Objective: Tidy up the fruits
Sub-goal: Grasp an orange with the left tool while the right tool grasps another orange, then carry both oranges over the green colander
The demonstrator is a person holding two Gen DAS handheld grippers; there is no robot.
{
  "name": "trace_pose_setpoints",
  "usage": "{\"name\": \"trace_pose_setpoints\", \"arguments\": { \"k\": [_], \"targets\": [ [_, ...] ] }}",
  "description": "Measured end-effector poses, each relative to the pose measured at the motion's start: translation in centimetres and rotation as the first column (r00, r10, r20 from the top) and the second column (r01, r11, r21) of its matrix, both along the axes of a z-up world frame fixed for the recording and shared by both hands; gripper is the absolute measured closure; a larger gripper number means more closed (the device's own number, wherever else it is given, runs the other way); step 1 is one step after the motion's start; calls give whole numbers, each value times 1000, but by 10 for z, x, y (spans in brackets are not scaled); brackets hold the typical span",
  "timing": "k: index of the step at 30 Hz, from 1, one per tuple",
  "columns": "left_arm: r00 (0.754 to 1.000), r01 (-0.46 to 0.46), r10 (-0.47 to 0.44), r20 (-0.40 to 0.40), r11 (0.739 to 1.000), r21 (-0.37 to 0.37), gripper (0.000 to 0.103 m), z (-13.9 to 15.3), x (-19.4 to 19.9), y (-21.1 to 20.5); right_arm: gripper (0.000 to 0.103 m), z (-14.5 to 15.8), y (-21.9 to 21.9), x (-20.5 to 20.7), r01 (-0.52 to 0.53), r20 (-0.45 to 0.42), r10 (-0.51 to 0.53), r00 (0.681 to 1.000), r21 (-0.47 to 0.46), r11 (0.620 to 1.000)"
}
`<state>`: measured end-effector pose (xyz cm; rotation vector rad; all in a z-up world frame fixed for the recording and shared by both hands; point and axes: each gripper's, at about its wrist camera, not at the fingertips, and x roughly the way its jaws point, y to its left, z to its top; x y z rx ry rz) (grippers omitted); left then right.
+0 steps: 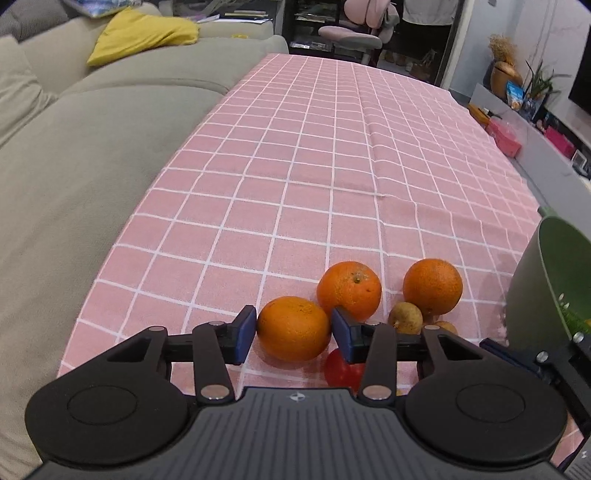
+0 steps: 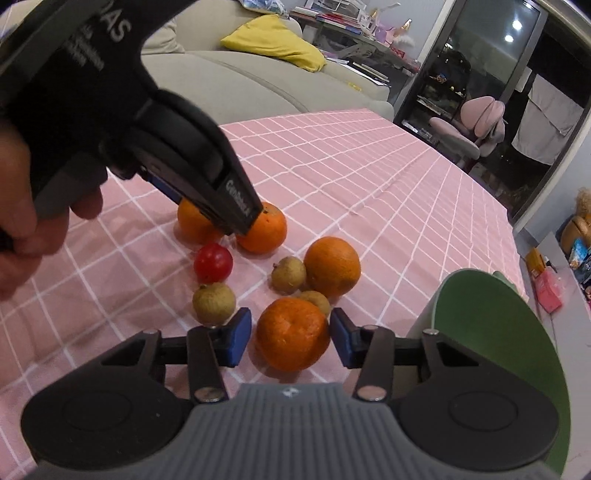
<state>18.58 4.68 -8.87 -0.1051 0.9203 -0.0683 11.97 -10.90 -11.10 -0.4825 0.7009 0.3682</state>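
Several fruits lie on the pink checked tablecloth [image 1: 314, 155]. My left gripper [image 1: 293, 334] has its blue pads touching both sides of an orange [image 1: 293, 328]; two more oranges [image 1: 349, 290] [image 1: 432, 286] lie just beyond. In the right wrist view the left gripper [image 2: 207, 206] reaches down onto that orange [image 2: 194, 223]. My right gripper [image 2: 291, 338] is open around another orange [image 2: 291, 334], with small gaps at both pads. A red fruit [image 2: 213, 263] and three brown longans [image 2: 214, 303] [image 2: 289, 275] [image 2: 316, 300] lie among them.
A green bowl [image 2: 495, 332] stands at the right of the fruits, also in the left wrist view [image 1: 554, 273]. A grey sofa [image 1: 92, 147] with a yellow cushion [image 1: 144, 35] runs along the table's left. Shelves with boxes line the right side.
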Motion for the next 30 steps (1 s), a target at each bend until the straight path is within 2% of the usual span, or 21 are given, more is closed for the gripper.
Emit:
{"name": "trace_pose_setpoints", "arguments": {
  "k": [7, 14, 21, 30],
  "targets": [
    [999, -44, 44, -7, 998, -53, 54, 3, -2, 8, 64, 3, 4, -2, -16, -16, 15, 1000, -33, 999],
    [999, -37, 39, 30, 997, -74, 54, 32, -13, 7, 65, 19, 5, -17, -36, -3, 36, 999, -42, 998],
    [997, 35, -27, 78, 994, -103, 54, 68, -33, -11, 65, 56, -9, -38, -27, 52, 27, 998, 2, 1000],
    [981, 166, -148, 125, 976, -144, 55, 108, -52, -53, 65, 107, -56, -56, 39, 114, -51, 992, 103, 994]
  ]
}}
